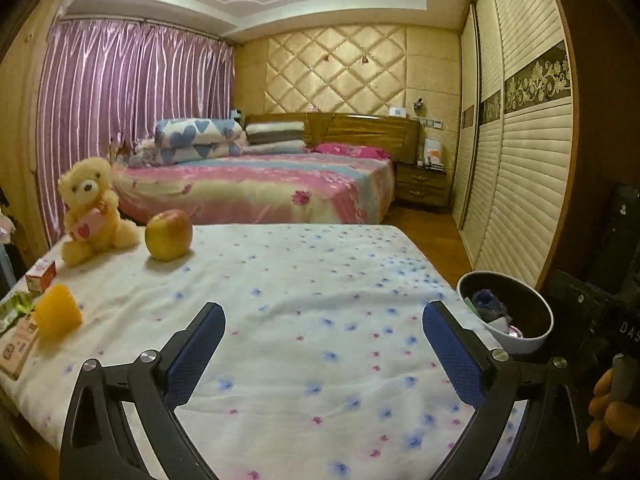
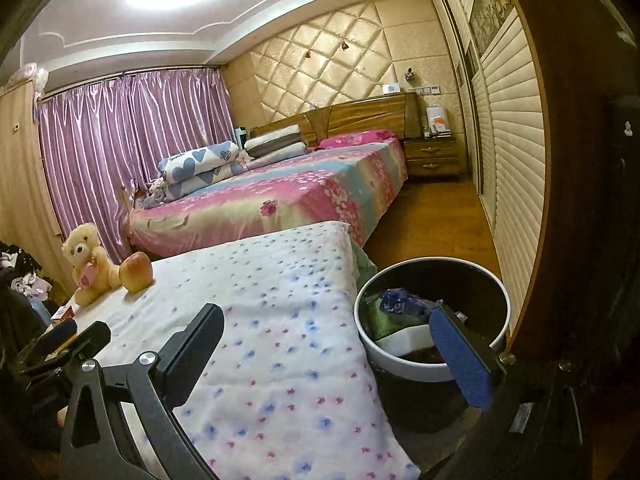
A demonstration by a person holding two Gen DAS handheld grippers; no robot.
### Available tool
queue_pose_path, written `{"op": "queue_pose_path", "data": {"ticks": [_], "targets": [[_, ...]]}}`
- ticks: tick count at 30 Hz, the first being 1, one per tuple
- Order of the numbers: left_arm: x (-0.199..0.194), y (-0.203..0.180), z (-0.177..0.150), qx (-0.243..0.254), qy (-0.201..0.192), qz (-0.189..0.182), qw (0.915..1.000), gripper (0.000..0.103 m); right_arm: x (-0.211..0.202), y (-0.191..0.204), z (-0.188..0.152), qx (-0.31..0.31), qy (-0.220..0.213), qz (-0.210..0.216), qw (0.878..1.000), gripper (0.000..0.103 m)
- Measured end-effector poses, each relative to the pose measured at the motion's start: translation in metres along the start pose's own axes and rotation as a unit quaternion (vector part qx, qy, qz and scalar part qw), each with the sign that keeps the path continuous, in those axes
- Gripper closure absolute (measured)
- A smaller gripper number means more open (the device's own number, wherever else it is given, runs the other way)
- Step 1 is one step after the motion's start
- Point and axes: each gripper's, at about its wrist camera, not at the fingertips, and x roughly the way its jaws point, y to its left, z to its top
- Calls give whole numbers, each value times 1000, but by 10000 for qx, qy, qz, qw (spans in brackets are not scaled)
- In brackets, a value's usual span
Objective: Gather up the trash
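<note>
Both grippers stand spread wide and empty: left gripper [image 1: 322, 344] over the flowered sheet [image 1: 288, 320], right gripper [image 2: 326, 346] straddling the sheet's edge. Just beyond its right finger sits the trash bin [image 2: 404, 364], wrappers [image 2: 400, 302] inside.

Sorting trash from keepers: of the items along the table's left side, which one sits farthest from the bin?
The flat printed packet at the near-left corner; the teddy bear, apple, small box and yellow cup lie nearer the bin.

White bin [image 2: 404, 364] — black inside, floral sheet [image 1: 304, 320], purple curtains [image 1: 132, 92]
</note>
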Motion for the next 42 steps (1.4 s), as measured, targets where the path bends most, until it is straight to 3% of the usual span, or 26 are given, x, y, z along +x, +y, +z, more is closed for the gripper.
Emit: {"op": "queue_pose_path", "data": {"ticks": [10,42], "targets": [[9,-3,0,224,1,105,9997,3,0,5,-7,-141,51,-51,9999,0],[12,9,-1,173,-18,109,9998,3,5,14,-17,-245,156,-25,9996,0]]}}
